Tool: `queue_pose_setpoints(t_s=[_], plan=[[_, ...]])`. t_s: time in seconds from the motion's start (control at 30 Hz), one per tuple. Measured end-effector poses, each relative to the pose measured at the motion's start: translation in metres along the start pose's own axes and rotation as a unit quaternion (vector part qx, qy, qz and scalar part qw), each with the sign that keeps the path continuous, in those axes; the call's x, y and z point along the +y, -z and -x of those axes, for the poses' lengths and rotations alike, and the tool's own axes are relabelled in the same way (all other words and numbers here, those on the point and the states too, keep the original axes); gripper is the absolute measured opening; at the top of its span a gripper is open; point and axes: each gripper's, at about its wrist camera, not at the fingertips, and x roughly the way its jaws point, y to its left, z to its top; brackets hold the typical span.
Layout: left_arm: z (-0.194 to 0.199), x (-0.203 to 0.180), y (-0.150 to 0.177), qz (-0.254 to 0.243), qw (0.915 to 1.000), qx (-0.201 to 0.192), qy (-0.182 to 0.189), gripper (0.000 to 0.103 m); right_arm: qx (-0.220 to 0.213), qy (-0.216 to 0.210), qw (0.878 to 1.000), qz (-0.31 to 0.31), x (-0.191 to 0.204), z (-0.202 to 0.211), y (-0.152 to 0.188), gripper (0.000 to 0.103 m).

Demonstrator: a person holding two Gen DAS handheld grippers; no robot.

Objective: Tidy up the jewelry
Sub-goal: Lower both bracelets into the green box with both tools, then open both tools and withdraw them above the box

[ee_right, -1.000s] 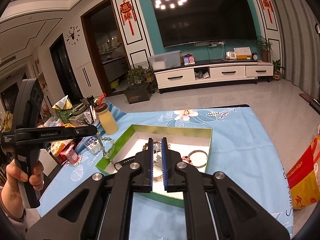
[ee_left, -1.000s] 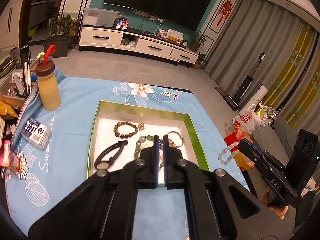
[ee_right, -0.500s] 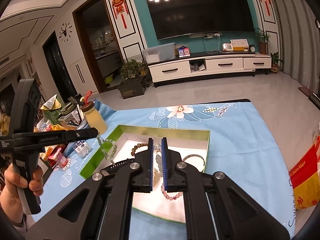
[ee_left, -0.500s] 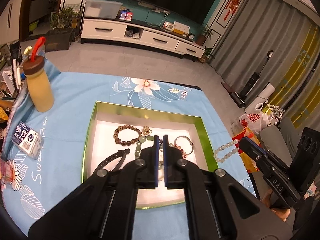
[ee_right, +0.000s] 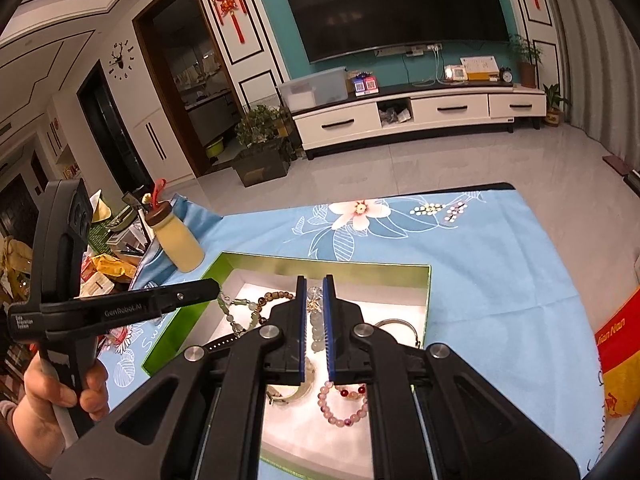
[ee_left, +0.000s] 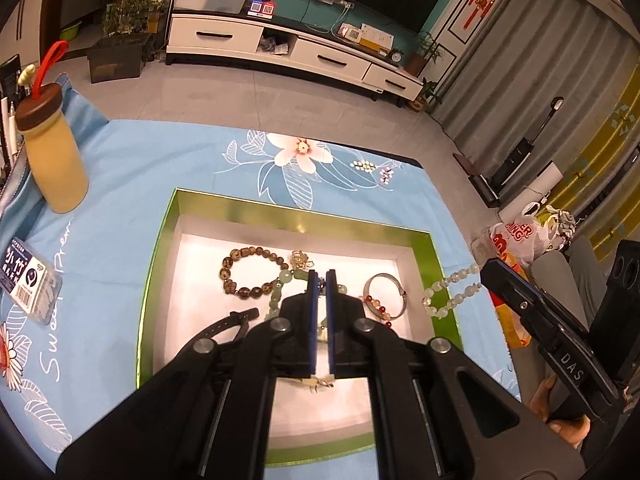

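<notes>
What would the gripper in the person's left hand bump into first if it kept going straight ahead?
Probably the jewelry lying in the green box. The left gripper, holding a green bead string, points down at its white floor, near the green bead necklace. Depth is hard to judge.

Warm indoor light — fisheye-warped edges

The right gripper [ee_right: 314, 280] hangs over the green-rimmed box [ee_right: 428, 280], jaws nearly together with a pale bead strand [ee_right: 316, 334] between them. At nine o'clock the left gripper [ee_right: 216, 289] (gripped by a hand [ee_right: 60, 390]) dangles a green bead bracelet [ee_right: 236, 312]. A pink bead bracelet [ee_right: 342, 404] lies at six o'clock.
</notes>
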Motion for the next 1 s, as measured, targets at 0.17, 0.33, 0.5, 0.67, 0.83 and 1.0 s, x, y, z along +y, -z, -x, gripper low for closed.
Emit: queue_pose_setpoints(t_s=[0.17,0.33,0.5,0.67,0.83,1.0], plan=[[-0.019,-0.003,-0.002,-0.008,0.9998,0.013,-0.013,0.003,0.019,0.001,1.0,0.005,-0.001,-0.019,-0.001,0.007],[-0.032,-0.004,-0.002,-0.011,0.9996,0.022,-0.016,0.003,0.034,0.002,0.999,0.007,-0.001,-0.035,0.0,0.007],[-0.044,-0.006,-0.002,-0.022,0.9991,0.029,-0.023,0.003,0.045,0.003,0.999,0.011,0.002,-0.047,-0.001,0.007],[-0.051,-0.007,0.0,-0.029,0.9986,0.035,-0.027,0.003,0.057,0.003,0.998,0.012,0.003,-0.059,0.001,0.007],[-0.059,-0.008,0.001,-0.033,0.9979,0.044,-0.034,0.003,0.073,0.004,0.997,0.006,0.001,-0.069,0.002,0.007],[-0.059,-0.006,0.003,-0.036,0.9966,0.05,-0.055,0.023,0.102,0.018,0.995,-0.014,-0.007,-0.078,0.006,0.023]])
